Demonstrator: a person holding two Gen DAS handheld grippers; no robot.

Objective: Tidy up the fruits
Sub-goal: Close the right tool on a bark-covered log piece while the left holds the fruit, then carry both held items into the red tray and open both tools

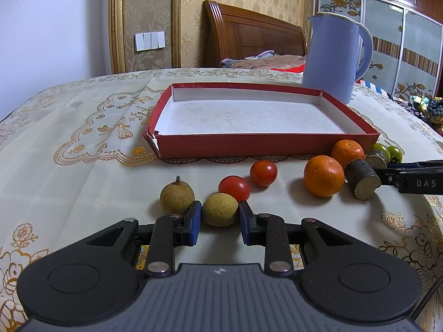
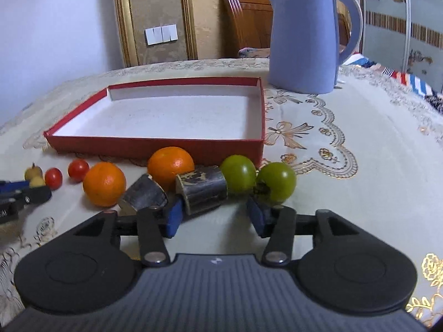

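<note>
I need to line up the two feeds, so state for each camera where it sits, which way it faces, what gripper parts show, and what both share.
Left wrist: low over the tablecloth, facing the red box; left gripper flanks a longan; right gripper enters at right.
Right wrist: further right, facing the box; right gripper brackets a dark sugarcane piece.
Shared: box, kettle, oranges, red tomatoes.

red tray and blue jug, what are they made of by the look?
Red tray: looks like cardboard, matte red outside, white paper lining; its near left corner is torn and shows a pale core. Blue jug: probably plastic, smooth with a soft sheen and a moulded handle; coated metal cannot be ruled out.
</note>
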